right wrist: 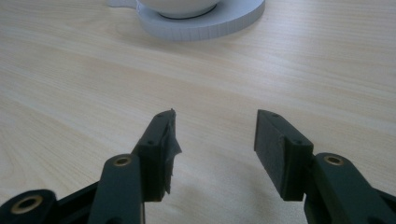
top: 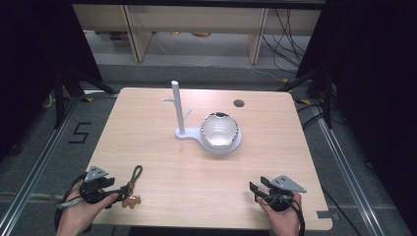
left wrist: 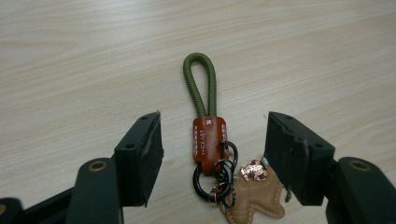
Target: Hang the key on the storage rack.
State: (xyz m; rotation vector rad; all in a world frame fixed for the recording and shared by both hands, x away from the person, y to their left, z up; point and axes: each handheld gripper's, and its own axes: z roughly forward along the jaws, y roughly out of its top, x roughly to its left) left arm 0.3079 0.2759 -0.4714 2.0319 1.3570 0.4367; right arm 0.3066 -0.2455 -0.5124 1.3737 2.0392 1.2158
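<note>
Keyring with green cord loop and brown leather tab (left wrist: pixel 205 135) lies between the left gripper's (left wrist: pixel 212 154) wide-apart fingers (left wrist: pixel 140 154); squeeze the tab, toward 12 o'clock.

A lab: floor rails (top: pixel 29 169) (taped number), loose cables (top: pixel 290 37), and tripod legs (top: pixel 66 88) surround the table (top: pixel 147 147).

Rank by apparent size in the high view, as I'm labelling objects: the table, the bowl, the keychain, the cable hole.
1. table
2. bowl
3. keychain
4. cable hole
The cable hole lies farthest from the camera, yet looks clearly smallest.
</note>
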